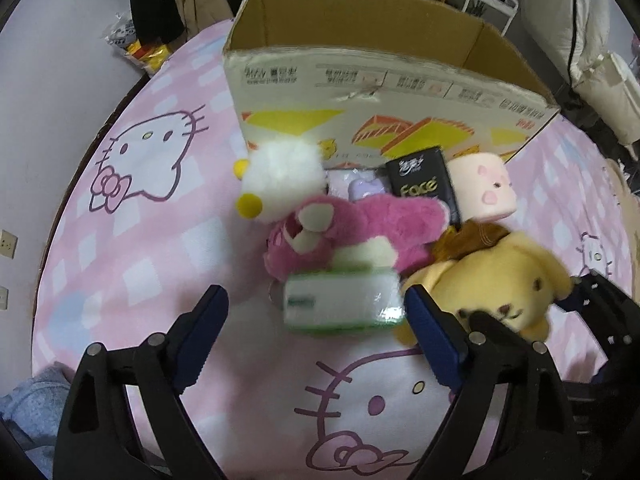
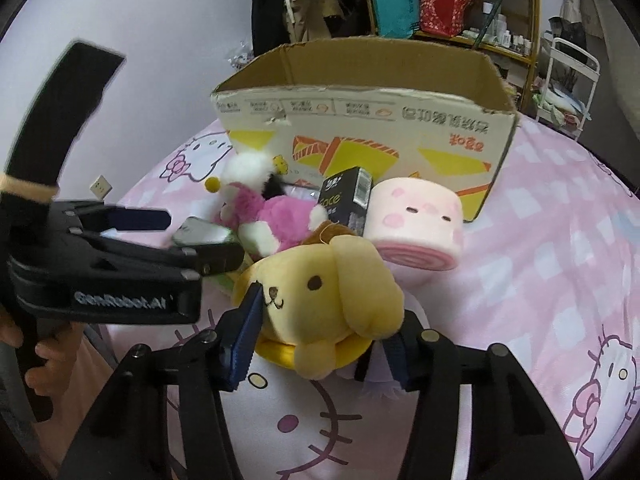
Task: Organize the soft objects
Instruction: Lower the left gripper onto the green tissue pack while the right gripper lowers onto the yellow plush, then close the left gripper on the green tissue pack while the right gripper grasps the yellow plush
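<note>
Bed with a pink cat-print sheet (image 1: 168, 264). An open cardboard box (image 1: 360, 92) stands at the back, and the soft objects sit in a pile right in front of it.

Left gripper (image 1: 316, 312) points down at a green-and-white tissue pack (image 1: 344, 304). The jaws stand wide with the pack between them; the right finger sits just beside the pack's end and the left finger is clear of it. No squeeze is visible.

Right gripper (image 2: 320, 344) has its blue pads on either side of the yellow dog plush (image 2: 328, 292), at its lower body. The left pad is touching near the muzzle; the right pad is partly hidden under the plush. Looks gripped.

Behind the tissue pack lies a pink bear plush (image 1: 360, 228) on its side, touching the pack. A white fluffy plush (image 1: 280, 180) with yellow feet lies at the bear's left end. A black tissue pack (image 1: 426, 184) leans against the box front, and a pink roll-shaped plush (image 1: 482, 188) lies beside it on the right. A small purple item (image 1: 366, 188) sits behind the bear, too blurred to identify.

A hand (image 2: 36, 344) is holding the left gripper's handle at the edge of the right wrist view.
</note>
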A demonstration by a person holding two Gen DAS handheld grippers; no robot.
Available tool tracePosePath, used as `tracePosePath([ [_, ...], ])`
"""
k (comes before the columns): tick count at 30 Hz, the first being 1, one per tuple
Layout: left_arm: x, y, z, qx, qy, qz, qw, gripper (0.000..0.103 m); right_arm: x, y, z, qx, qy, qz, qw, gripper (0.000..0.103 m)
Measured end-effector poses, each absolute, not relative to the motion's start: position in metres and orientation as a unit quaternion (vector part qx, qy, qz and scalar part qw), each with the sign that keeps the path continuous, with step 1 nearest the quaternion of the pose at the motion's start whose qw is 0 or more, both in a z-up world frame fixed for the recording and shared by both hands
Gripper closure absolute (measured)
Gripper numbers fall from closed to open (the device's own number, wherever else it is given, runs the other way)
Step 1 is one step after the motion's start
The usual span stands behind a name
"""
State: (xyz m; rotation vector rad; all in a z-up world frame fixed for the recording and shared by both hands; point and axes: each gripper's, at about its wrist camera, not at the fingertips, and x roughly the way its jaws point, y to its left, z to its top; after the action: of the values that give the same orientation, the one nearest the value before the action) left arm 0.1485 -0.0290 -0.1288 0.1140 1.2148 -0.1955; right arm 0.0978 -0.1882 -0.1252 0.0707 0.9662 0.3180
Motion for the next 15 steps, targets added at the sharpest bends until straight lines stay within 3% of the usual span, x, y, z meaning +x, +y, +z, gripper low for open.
tracePosePath([
  [1, 0.149, -0.028, -0.131, 0.052, 0.574, -0.092, 0.812, 0.017, 0.098, -0.19, -0.125, 0.034, 0.462, 0.148, 0.874, 0.045],
  [3, 0.15, -0.028, -0.135, 0.044, 0.585, -0.099, 0.804, 0.039, 0.098, -0.195, -0.123, 0.041, 0.462, 0.141, 0.875, 0.045],
  [5, 0.151, -0.026, -0.139, 0.019, 0.597, -0.117, 0.793, 0.051, 0.097, -0.198, -0.122, 0.044, 0.46, 0.138, 0.876, 0.045],
  [15, 0.127, -0.029, -0.118, 0.051, 0.529, -0.104, 0.841, 0.051, 0.087, -0.215, -0.105, 0.055, 0.423, 0.1, 0.899, 0.047],
])
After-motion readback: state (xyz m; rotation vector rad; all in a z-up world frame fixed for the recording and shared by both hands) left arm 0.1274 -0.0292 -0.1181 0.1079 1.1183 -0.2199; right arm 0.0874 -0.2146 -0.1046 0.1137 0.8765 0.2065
